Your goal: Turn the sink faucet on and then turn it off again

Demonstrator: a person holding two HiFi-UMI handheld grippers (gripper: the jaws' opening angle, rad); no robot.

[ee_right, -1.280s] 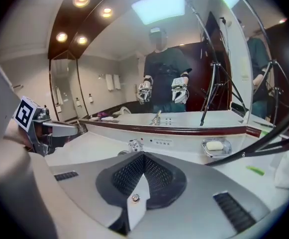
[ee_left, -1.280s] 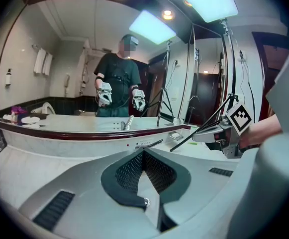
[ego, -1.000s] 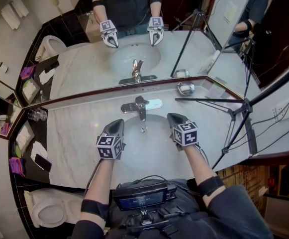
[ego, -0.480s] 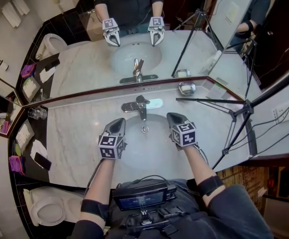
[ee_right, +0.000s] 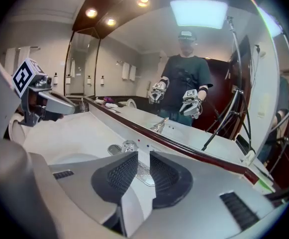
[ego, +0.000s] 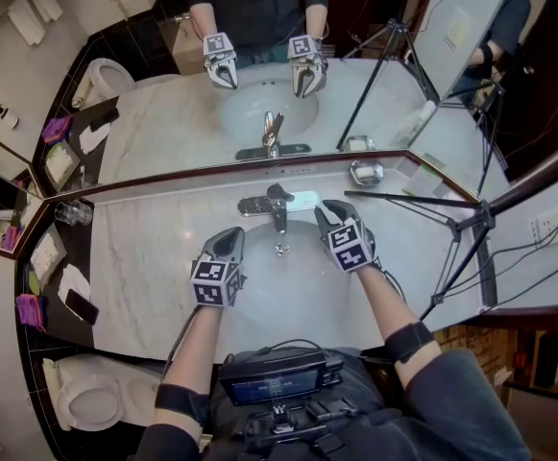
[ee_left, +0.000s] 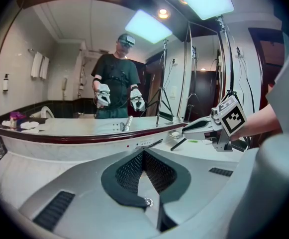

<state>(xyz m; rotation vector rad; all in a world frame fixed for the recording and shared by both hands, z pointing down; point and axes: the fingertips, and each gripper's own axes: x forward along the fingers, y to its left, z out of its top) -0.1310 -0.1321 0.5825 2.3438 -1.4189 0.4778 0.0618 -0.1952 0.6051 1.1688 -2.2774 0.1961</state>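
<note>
Closing on the faucet point(ego: 277, 203) at the frame's centre, your right hand-held gripper point(ego: 329, 209) has just been opening, jaws empty (your left hand-held gripper point(ego: 229, 238) stays clenched, idle); the turn-on grasp looks next.

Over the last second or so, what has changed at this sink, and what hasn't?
The right gripper moved up the head view toward the faucet and rolled a little. Its fingers have just been opening, with nothing between them, and they are still apart from the faucet. The left gripper stayed over the sink, shut and empty. The faucet looks unmoved.
</note>
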